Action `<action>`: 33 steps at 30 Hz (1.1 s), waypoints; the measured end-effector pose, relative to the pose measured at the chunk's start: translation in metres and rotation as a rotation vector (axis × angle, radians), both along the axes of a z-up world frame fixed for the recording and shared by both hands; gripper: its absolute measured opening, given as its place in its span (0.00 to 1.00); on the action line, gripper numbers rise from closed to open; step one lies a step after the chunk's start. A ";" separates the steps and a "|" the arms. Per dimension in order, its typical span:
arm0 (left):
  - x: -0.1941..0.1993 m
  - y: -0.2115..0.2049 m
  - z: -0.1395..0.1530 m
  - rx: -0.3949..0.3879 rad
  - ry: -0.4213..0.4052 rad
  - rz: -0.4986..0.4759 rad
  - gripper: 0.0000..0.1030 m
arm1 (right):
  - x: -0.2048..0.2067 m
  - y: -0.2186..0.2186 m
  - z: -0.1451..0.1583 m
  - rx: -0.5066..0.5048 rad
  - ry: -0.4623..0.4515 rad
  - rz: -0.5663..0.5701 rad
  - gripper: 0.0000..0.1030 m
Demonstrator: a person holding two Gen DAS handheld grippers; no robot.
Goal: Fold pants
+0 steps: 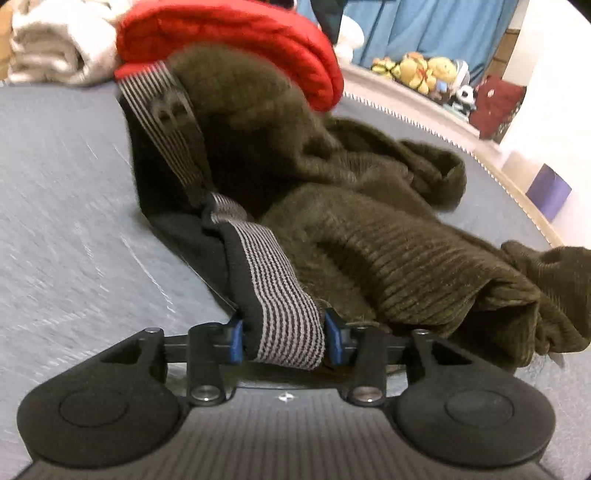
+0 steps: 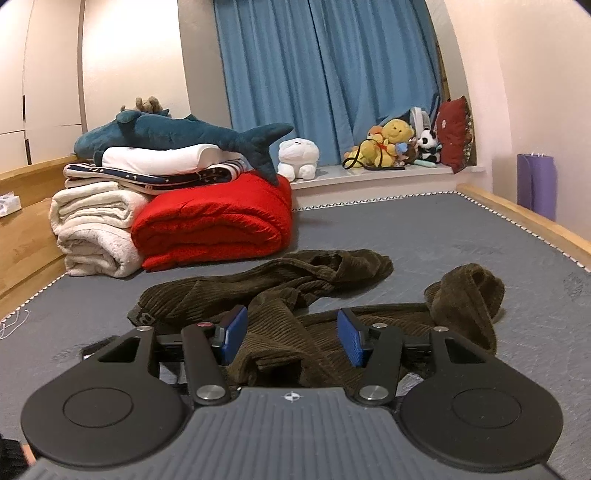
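Dark olive corduroy pants [image 1: 369, 229] lie crumpled on a grey mattress [image 1: 55, 184]. Their grey-and-black striped waistband [image 1: 284, 295] runs toward me and passes between the blue pads of my left gripper [image 1: 284, 336]. The pads stand close on either side of the band without squeezing it, so this gripper is open. In the right wrist view the pants [image 2: 295, 280] sprawl with both legs spread toward the far side. My right gripper [image 2: 291, 338] hovers open just over the near bunch of fabric, its pads apart and not pressing anything.
A folded red quilt [image 2: 214, 221] and rolled white blankets [image 2: 92, 229] are stacked at the far left, topped by a plush shark [image 2: 166, 134]. The red quilt [image 1: 240, 33] sits right behind the pants. Plush toys [image 2: 391, 144] line the sill. A wooden bed rail [image 2: 517, 210] bounds the right.
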State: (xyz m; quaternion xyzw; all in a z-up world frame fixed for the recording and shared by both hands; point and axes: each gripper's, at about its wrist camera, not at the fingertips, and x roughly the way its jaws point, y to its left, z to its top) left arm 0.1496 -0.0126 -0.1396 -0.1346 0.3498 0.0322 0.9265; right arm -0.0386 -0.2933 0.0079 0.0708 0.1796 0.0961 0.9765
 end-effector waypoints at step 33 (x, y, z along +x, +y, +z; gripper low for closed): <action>-0.214 0.240 0.107 -0.025 0.148 0.656 0.43 | 0.091 -0.111 -0.056 -0.071 0.201 -0.173 0.56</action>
